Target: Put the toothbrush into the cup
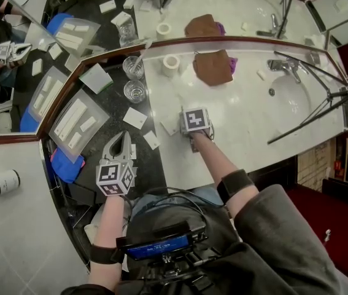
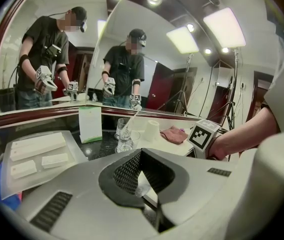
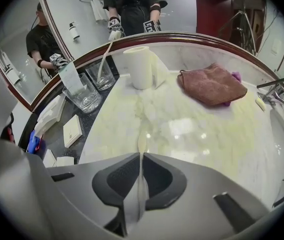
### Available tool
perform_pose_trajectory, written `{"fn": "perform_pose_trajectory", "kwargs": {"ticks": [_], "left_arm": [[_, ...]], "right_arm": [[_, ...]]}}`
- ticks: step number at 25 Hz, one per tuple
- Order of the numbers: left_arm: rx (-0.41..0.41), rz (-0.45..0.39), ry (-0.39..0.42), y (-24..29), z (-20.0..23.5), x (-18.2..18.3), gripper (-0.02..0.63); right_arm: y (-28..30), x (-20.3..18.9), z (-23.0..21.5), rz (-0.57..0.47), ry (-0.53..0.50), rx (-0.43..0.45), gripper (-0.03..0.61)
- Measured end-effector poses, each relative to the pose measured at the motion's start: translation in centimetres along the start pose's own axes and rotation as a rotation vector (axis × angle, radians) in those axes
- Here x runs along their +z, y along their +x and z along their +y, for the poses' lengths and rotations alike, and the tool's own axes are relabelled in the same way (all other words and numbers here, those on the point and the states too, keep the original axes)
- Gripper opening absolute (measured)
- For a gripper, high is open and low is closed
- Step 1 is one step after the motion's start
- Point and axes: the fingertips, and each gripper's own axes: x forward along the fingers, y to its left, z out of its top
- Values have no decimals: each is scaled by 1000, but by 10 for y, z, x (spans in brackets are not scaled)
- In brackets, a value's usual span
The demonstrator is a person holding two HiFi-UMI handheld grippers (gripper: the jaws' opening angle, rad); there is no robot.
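Note:
My right gripper (image 1: 192, 134) points steeply down at the marble counter (image 1: 241, 121), its marker cube on top. In the right gripper view the right gripper (image 3: 140, 159) is shut on a thin white toothbrush (image 3: 141, 143), whose end pokes out beyond the jaws over the marble. Two glass cups stand on the dark counter to the left: the far cup (image 1: 133, 67) holds a white toothbrush, the near cup (image 1: 135, 91) looks empty. My left gripper (image 1: 123, 137) hovers over the dark counter, shut with nothing in it (image 2: 140, 159).
A paper roll (image 1: 171, 64) and a brown cloth (image 1: 210, 66) lie at the back by the mirror. Sink (image 1: 296, 100) and tap (image 1: 287, 68) are to the right, under tripod legs (image 1: 312, 118). Clear trays (image 1: 74, 123), a green-edged card (image 1: 96, 77) and white boxes (image 1: 135, 118) cover the dark counter.

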Motion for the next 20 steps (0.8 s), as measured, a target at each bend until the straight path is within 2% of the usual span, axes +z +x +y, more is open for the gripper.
{"fn": "perform_pose_trajectory", "kwargs": {"ticks": [5, 13, 16, 20], "left_arm": [[4, 4, -1, -1, 0, -3, 3], [4, 2, 6, -5, -11, -5, 3], [6, -4, 7, -8, -16, -4, 3], [1, -12, 14, -11, -26, 0, 2]], "right_arm": [[-2, -3, -1, -2, 11, 9, 38], [-19, -1, -24, -49, -28, -54, 38], [-29, 5, -26, -92, -39, -44, 38], [-48, 0, -26, -76, -15, -21, 38]]}}
